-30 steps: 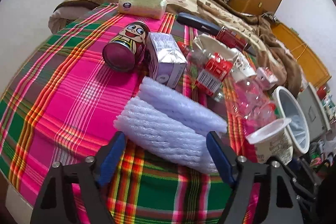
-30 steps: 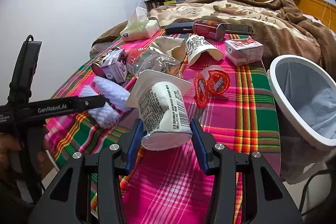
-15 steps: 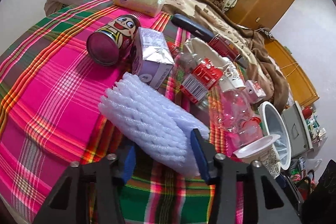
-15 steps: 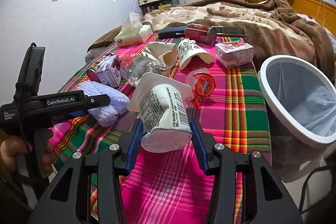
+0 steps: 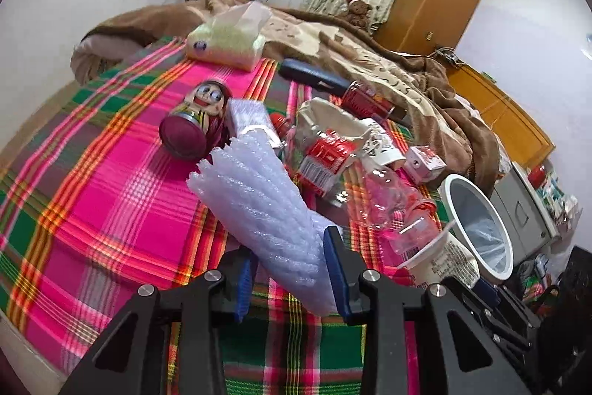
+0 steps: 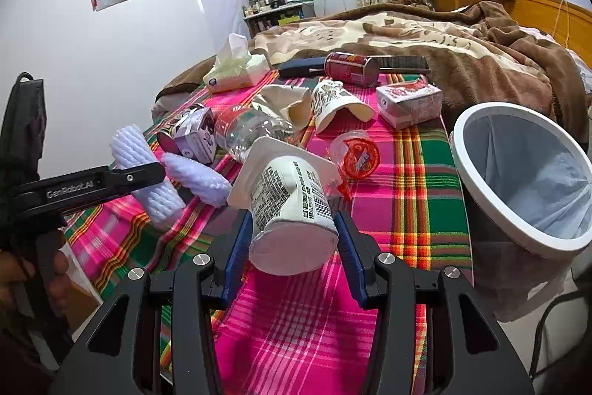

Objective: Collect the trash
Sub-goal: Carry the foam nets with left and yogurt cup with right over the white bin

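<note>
**Trash in both grippers, bin off to the right**

Blanket, plaid pink-green-orange (image 6: 418, 195), spreads under and ahead of both tools, littered across its far half. Brown fleece bedding (image 6: 462, 62) lies beyond it.

White-rimmed waste bin with a pale liner (image 6: 525, 173) stands to the right of the right gripper, off the blanket's edge, mouth tilted toward the camera; from the left wrist it sits far right (image 5: 477, 228).

Lavender foam-mesh fruit sleeve (image 5: 266, 210), long and ribbed, is clamped at its near end between the blue pads of the left gripper (image 5: 292, 276) and sticks up and forward, clear of the blanket. The right wrist view shows two foam rolls (image 6: 148, 173) beside the left tool's black arm, to the left of the right gripper.

White plastic yogurt cup with a printed label (image 6: 292, 210), base toward the camera and square rim forward, is squeezed between the pads of the right gripper (image 6: 294, 247), lifted above the blanket.

Ahead of the right gripper: crushed clear bottle with red label (image 6: 244, 128), red-and-white carton (image 6: 409, 102), red can on its side (image 6: 351, 69), small red-lidded jelly cup (image 6: 357, 156) just past the yogurt cup's rim.
</note>
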Motion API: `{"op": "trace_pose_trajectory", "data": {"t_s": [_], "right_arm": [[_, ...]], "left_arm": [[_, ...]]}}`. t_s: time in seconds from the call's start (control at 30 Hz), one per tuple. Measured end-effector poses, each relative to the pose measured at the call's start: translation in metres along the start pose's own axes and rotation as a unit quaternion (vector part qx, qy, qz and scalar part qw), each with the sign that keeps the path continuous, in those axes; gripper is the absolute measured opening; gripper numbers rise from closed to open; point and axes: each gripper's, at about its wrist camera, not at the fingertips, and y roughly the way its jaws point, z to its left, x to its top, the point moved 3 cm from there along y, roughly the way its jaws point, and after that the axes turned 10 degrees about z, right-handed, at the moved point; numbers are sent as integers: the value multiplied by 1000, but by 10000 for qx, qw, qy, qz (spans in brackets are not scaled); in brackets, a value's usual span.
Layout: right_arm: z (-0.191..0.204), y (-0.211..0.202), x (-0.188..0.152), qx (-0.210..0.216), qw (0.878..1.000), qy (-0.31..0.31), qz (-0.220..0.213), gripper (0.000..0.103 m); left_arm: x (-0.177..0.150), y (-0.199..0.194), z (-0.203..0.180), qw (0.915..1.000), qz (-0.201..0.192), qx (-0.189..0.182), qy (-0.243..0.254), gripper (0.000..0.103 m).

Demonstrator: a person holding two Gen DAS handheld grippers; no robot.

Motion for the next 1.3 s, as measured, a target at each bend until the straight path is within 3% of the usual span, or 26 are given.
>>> {"op": "trace_pose_trajectory", "data": {"t_s": [0.33, 0.73, 0.93, 1.3], "right_arm": [[-1, -18, 7, 55, 9994, 74, -338, 47], [-31, -48, 18, -344, 9957, 406, -756, 47], [-59, -61, 26, -620, 9913, 689, -937, 47], [-124, -69, 36, -1267, 9790, 1185, -1075, 47]], "left_arm": [[-1, -18, -33, 9983, -113, -197, 531, 36], [5, -23, -86, 9912, -140, -395, 1254, 36], [14, -14, -124, 9855, -40, -596, 1590, 36], [30, 22, -220, 9670, 167, -1053, 2314, 36]]}}
